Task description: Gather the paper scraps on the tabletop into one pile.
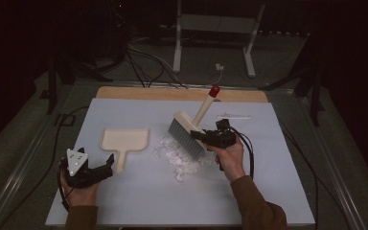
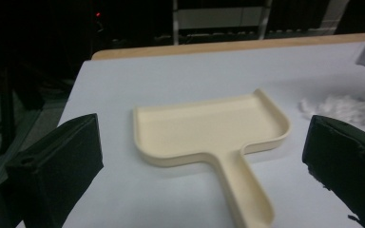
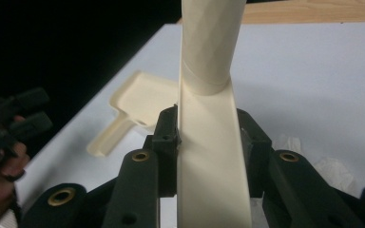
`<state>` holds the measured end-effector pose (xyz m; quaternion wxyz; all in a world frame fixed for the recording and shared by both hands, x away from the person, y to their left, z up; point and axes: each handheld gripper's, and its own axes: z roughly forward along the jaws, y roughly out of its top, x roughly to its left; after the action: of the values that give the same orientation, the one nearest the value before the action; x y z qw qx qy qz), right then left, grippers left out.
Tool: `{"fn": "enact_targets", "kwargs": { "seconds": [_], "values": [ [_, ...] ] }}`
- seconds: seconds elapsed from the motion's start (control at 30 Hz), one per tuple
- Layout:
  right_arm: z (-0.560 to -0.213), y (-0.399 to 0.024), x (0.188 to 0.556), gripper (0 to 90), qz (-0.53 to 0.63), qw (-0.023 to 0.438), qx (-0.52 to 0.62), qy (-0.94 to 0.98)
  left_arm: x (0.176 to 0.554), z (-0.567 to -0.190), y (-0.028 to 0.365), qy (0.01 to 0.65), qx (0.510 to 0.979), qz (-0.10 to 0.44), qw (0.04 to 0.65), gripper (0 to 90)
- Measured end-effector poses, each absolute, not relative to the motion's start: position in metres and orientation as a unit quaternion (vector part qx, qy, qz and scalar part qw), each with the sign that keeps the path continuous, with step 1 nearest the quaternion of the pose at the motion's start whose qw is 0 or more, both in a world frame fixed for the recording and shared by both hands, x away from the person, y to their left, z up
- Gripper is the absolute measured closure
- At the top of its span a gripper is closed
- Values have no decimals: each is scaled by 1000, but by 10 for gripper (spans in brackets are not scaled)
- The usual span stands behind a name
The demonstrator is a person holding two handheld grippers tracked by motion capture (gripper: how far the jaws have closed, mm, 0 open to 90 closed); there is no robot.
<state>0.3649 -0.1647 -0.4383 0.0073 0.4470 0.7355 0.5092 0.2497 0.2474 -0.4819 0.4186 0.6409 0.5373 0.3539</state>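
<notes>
A cream dustpan lies flat on the table, its handle pointing toward the near edge. My left gripper stands open just left of that handle's end; in the left gripper view the dustpan lies ahead between the two spread jaws of the left gripper. A brush with grey bristles and a red-capped handle is tilted over a pile of white scraps. My right gripper is shut on it, and the pads press the cream brush back from both sides.
The pale blue table top has a wooden strip along its far edge. A thin white strip lies at the back right. Cables and a white metal stand are on the floor beyond the table.
</notes>
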Motion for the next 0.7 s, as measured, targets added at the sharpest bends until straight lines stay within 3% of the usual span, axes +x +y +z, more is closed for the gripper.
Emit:
{"fn": "enact_targets", "kwargs": {
  "seconds": [0.7],
  "values": [
    [-446,-125,348,676,490,39,429,758,249,-487,246,543,642,353,411,4]
  ]
}}
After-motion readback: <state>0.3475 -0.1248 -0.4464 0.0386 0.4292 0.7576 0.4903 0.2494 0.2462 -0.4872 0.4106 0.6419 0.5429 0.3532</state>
